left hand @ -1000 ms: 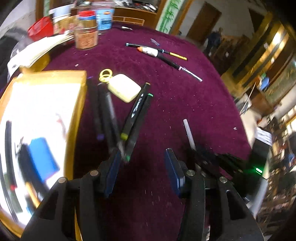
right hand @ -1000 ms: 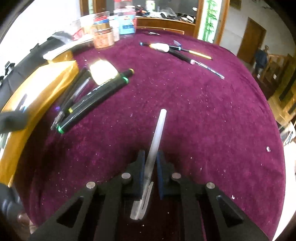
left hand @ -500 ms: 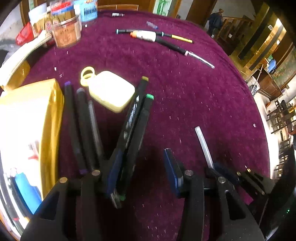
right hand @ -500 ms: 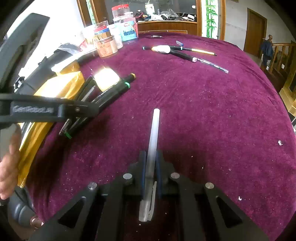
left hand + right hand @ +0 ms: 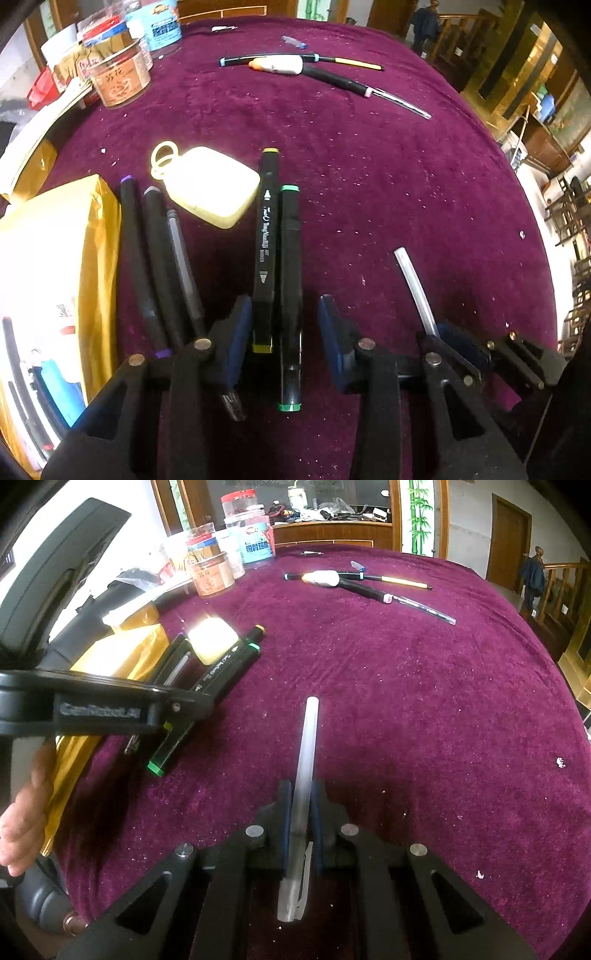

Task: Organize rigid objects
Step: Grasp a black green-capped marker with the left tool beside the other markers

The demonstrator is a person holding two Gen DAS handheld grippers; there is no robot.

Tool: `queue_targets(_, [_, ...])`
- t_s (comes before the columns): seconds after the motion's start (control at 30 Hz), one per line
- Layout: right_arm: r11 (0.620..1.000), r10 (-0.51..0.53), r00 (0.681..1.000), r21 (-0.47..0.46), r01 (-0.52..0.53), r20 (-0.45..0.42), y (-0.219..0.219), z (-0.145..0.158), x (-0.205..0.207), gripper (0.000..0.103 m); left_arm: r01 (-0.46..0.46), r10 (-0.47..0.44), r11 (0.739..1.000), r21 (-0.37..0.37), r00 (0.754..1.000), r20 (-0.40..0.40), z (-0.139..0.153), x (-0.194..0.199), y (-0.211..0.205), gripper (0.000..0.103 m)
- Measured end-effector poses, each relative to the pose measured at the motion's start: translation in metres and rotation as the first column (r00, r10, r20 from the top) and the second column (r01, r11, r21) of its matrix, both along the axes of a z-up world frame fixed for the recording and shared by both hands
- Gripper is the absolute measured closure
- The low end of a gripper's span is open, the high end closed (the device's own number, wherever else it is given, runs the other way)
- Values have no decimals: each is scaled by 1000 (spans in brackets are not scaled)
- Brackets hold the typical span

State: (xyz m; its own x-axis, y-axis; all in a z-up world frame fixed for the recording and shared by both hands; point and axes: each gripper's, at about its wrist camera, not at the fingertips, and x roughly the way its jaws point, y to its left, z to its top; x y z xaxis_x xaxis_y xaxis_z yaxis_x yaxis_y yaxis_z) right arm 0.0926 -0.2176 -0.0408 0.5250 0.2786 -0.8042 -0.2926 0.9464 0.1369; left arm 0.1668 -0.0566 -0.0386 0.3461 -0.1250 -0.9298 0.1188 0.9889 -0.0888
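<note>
markers: yellow-capped marker [image 5: 265,254] and green-capped marker [image 5: 290,295] lie lower centre between left gripper [image 5: 282,332] jaws, just closing, pads apart; right gripper [image 5: 300,812] pinches clear pen [image 5: 304,775].

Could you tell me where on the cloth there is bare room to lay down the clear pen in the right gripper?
The purple cloth lies bare ahead of and beside the clear pen, up to the far pen cluster. It is crowded on the other side, where black markers, a yellow case and the gold box sit close together.
</note>
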Motion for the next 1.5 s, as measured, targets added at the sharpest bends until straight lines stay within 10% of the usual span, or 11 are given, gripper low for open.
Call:
queue_targets(0.77, [1000, -2, 1000, -1, 2, 2, 0, 0, -1, 94, 16, -12, 996, -89, 999, 49, 5, 9, 2, 69])
queue_targets(1.07, [1000, -3, 1000, -1, 3, 3, 0, 0, -1, 94, -23, 3, 968, -251, 997, -79, 5, 24, 24, 69])
queue_targets(1.5, [1000, -3, 1000, -1, 3, 3, 1, 0, -1, 94, 26, -37, 991, -130, 996, -82, 6, 34, -2, 69])
